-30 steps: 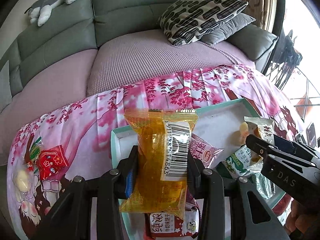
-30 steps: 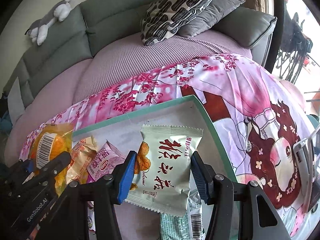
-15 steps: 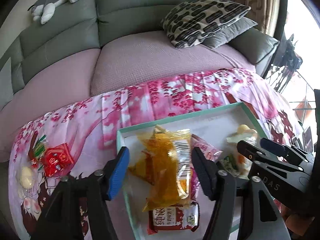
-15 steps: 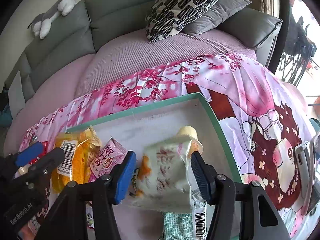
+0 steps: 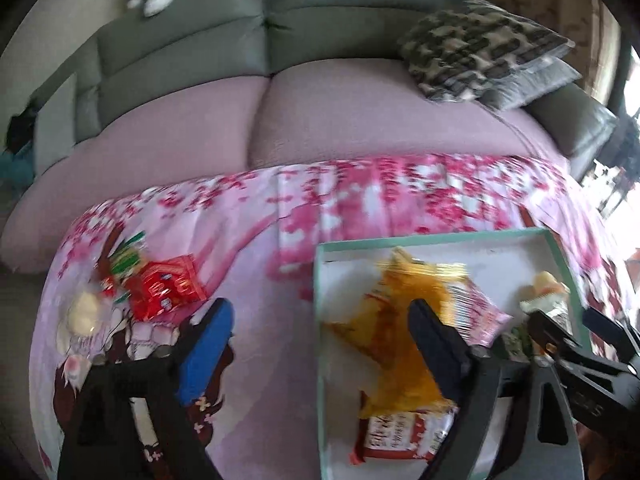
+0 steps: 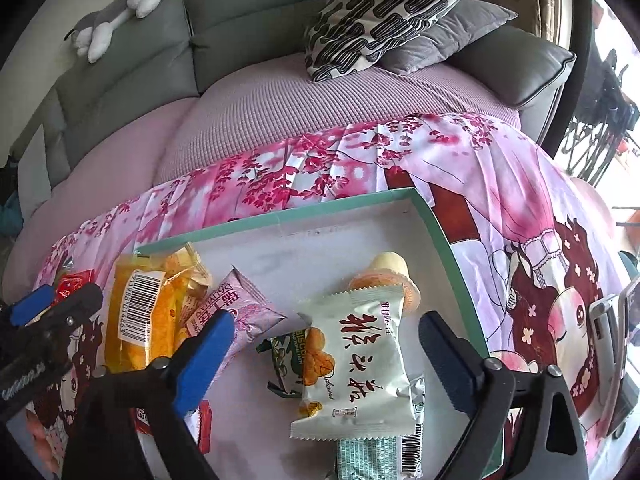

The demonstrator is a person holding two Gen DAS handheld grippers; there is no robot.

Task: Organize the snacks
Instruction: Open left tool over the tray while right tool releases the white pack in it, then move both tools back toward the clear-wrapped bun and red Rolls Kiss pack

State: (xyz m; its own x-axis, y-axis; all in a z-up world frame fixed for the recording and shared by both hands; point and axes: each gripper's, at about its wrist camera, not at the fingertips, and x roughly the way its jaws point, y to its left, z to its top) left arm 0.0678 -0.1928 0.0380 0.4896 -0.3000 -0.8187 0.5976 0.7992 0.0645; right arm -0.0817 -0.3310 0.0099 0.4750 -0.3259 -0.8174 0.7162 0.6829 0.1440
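Observation:
My left gripper has its jaws opening wide with nothing between them, astride the left wall of the teal-rimmed tray. A yellow packet lies loose in the tray beside its right finger. The jaws of my right gripper are opening too. A white packet with red writing lies flat in the tray between them, untouched by the pads. In the tray lie the yellow packet, a pink packet and a jelly cup. A red packet and another cup lie on the cloth.
The tray sits on a pink blossom-print cloth spread in front of a grey and mauve sofa. Patterned cushions and a plush toy rest on the sofa. A red-and-white packet lies at the tray's near end.
Both grippers have opened and let go. The yellow packet fell into the tray and the left gripper moved left over the tray's wall. The white packet dropped flat into the tray.

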